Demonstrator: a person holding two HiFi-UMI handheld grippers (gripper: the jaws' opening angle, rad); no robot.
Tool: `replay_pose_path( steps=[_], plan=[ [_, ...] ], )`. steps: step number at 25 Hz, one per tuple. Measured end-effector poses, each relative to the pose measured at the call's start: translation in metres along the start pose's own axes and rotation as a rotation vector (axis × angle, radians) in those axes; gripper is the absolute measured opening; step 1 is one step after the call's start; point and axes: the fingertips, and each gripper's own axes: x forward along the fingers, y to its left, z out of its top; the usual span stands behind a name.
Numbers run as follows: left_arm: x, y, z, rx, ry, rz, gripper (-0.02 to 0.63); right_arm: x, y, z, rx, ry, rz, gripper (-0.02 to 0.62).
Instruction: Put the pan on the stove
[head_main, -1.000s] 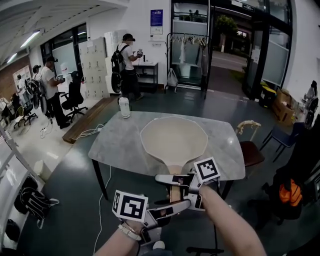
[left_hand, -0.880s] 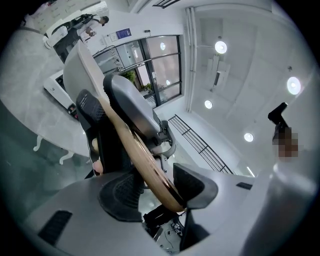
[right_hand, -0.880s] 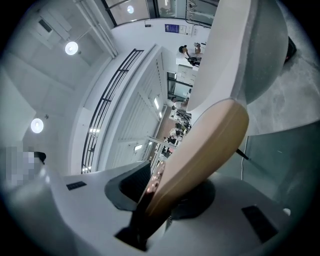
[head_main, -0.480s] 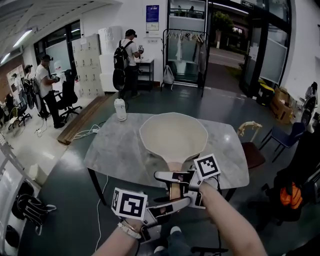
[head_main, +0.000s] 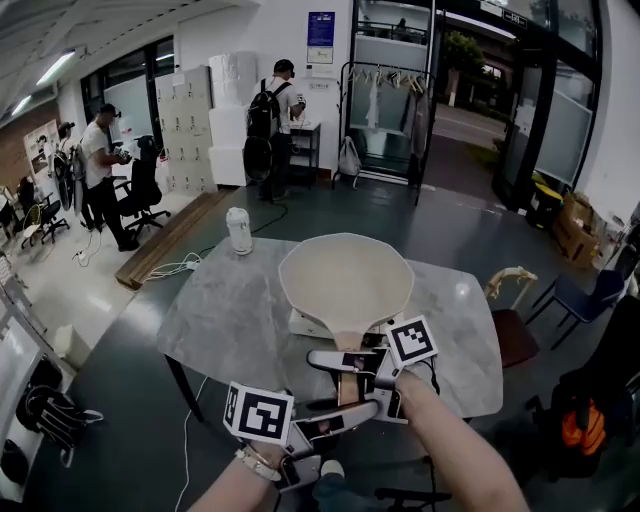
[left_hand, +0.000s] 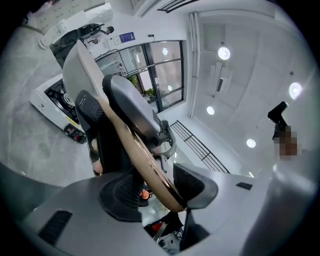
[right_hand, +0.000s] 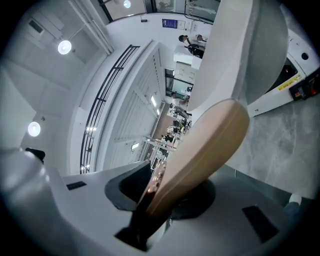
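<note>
A cream round pan (head_main: 345, 280) advances over the grey marble worktop (head_main: 215, 310)
A flat white stove (head_main: 300, 323), unseen a second ago, now shows under the pan's near edge as the worktop draws closer.

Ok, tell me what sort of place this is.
Likely an open office or lab hall, not a home kitchen: a row of lockers along the wall, an office chair, a clothes rack near glass doors, and the pan held over a portable stove on a lone table.
</note>
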Motion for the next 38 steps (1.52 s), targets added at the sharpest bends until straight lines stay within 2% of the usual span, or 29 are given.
replay_pose_path(
  steps=[6,15,25,38],
  plan=[
    [0.018,0.030,0.036,-0.017,-0.019,0.032,0.199,-0.003,-0.021,0.041,0.010,0.023,0.017,0.127],
    [0.034,0.069,0.066,-0.049,-0.021,0.048,0.199,-0.005,-0.058,0.077,0.054,0.036,0.032,0.129],
    [0.043,0.100,0.077,-0.067,0.001,0.070,0.201,-0.007,-0.086,0.095,0.068,0.032,0.060,0.130],
    [0.042,0.121,0.069,-0.071,0.014,0.090,0.201,-0.005,-0.107,0.092,0.093,0.024,0.068,0.129]
  ],
)
